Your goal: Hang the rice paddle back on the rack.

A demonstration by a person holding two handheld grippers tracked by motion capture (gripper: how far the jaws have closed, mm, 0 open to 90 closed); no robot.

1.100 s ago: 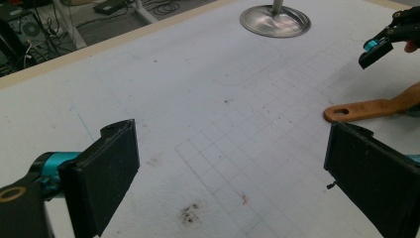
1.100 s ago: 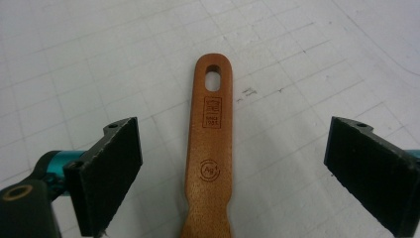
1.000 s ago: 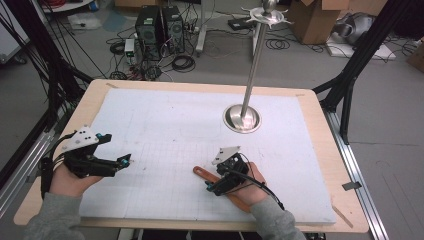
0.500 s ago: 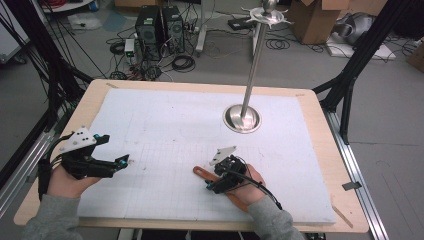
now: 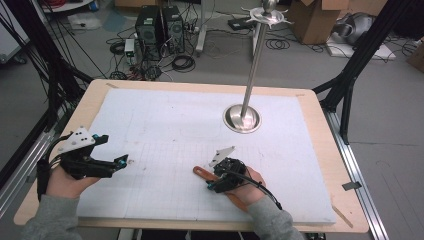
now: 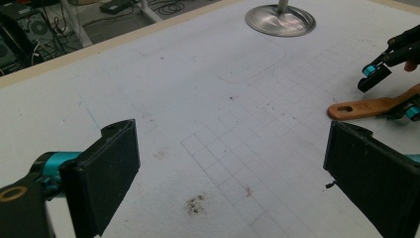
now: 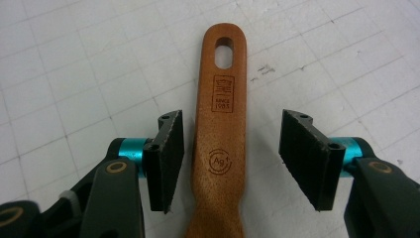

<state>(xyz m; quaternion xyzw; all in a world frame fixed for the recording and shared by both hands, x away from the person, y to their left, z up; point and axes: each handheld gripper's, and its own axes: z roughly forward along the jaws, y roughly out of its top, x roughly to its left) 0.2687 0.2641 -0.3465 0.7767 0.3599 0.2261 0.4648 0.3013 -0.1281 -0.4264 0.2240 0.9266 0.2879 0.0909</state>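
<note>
**Right tongs closing on handle; grasp not yet made**

The right tongs (image 7: 228,163) sit low over the tabletop (image 5: 165,125) with a wooden handle (image 7: 221,124) lying flat between their pads. The handle runs lengthwise away from the tongs, its end with the hanging hole farthest out. What lies at the near end of the handle is under the hand and cannot be told.

Change noted: against the high view one second ago, the right hand occupies the same place, but the jaws have just been closing around the handle. They are now partly drawn in. In the right gripper view the left pad (image 7: 171,153) stands just beside the handle's edge, possibly grazing it, though the angle does not settle that; the right pad is plainly apart from the wood, with bare tabletop showing between. The handle is therefore bracketed, not clamped.

The left tongs (image 6: 233,183) hold their station to the left of the right tongs, jaws wide apart with nothing between them; the handle (image 6: 369,106) lies well beyond their right jaw. A metal stand (image 5: 242,117) sits far ahead of both, clear of the work.

Assessment: the pick-up is at the closing stage. The handle sits off-centre toward the left pad, so the right pad must travel farther and may nudge the handle sideways before the grip seats.
</note>
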